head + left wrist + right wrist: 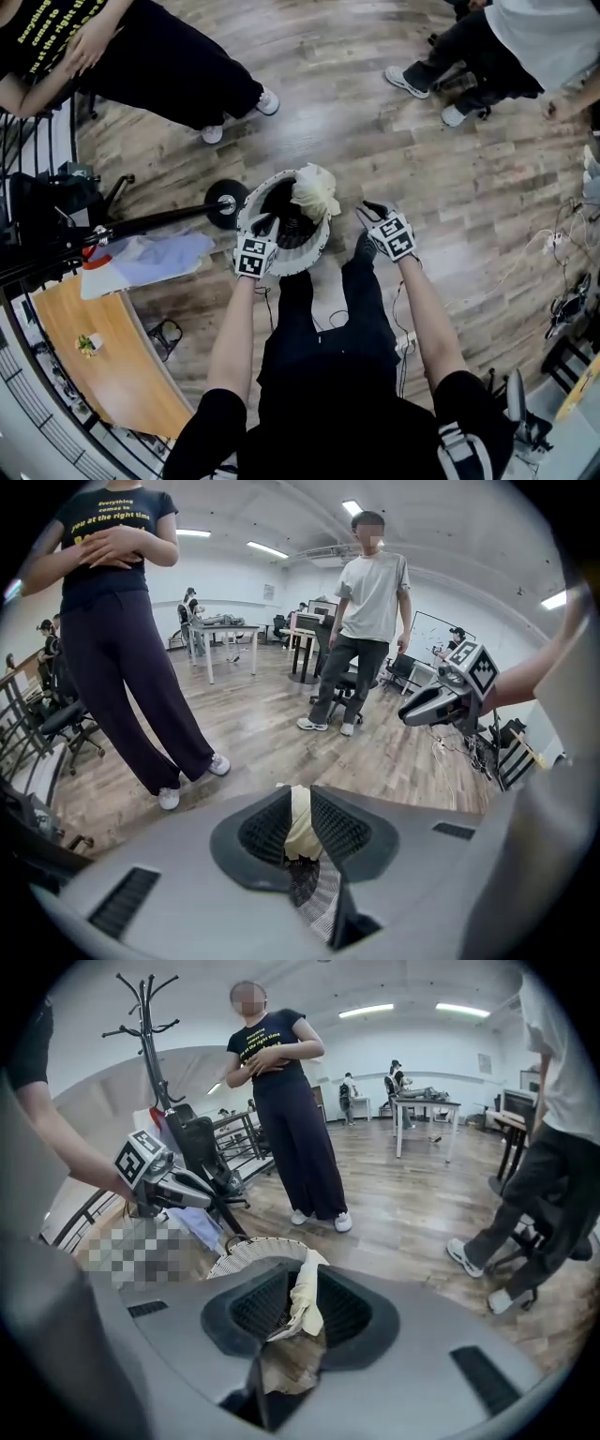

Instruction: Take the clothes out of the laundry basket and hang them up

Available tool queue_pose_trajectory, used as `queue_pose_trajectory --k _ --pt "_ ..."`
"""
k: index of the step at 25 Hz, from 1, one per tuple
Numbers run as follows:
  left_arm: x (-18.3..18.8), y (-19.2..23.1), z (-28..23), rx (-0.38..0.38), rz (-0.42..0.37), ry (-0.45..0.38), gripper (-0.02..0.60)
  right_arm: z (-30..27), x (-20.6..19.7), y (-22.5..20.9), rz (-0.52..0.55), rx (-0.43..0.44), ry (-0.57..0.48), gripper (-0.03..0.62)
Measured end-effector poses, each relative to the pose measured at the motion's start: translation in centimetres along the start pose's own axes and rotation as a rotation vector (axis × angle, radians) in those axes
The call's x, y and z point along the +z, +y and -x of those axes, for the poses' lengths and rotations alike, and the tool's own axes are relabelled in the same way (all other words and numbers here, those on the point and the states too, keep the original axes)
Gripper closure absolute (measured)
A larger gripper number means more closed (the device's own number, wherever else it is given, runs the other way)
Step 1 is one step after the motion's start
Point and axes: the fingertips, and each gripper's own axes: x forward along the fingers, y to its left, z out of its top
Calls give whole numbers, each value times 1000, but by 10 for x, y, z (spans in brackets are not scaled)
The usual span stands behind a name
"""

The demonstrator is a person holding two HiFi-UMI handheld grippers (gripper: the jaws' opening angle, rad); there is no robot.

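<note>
A white woven laundry basket (pixel 246 214) stands on the wood floor in front of me, with dark clothes inside. A cream garment (pixel 315 191) is heaped on its far right rim. My left gripper (pixel 269 223) hovers over the near left rim, jaws a narrow slit apart, gripping nothing. My right gripper (pixel 372 208) hangs to the right of the basket, jaws apart, its tips short of the garment. In the left gripper view the cream garment (pixel 300 825) and basket weave (pixel 323 902) show through the gap. In the right gripper view the garment (pixel 306 1297) shows the same way above the basket (pixel 248 1252).
A black coat rack (pixel 150 223) stands left of the basket, and a light blue garment (pixel 155 260) hangs by it. A person in black (pixel 159 56) stands far left, another person (pixel 506 47) sits far right. A wooden table (pixel 103 366) and railing lie at my left; cables (pixel 562 244) trail at right.
</note>
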Motion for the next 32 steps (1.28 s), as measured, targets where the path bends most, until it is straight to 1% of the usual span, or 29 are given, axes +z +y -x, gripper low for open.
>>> queue_pose_trajectory --k 4,10,12,17,21,24,28,32 --pt "-19 -5 -28 -6 -15 24 518 -26 -22 -6 19 24 27 482" --pt "-52 -3 -82 -23 -88 65 448 -72 -49 -21 55 37 34 464" --pt "-63 -4 -101 -34 -106 78 427 -91 -60 -26 75 46 35 449" --pt "-92 -5 -151 -65 -177 86 396 -138 -84 -38 139 58 45 427" --pt "-120 -3 -189 -85 -201 127 378 -175 -105 -48 203 59 73 403" --pt "-139 -4 -219 -97 -240 142 356 -203 -122 -55 268 72 97 396" --pt "-163 0 -255 -96 -294 168 308 -242 -144 -58 350 92 128 331" --pt "-183 9 -285 -96 -324 188 278 -278 -162 -63 401 111 157 302"
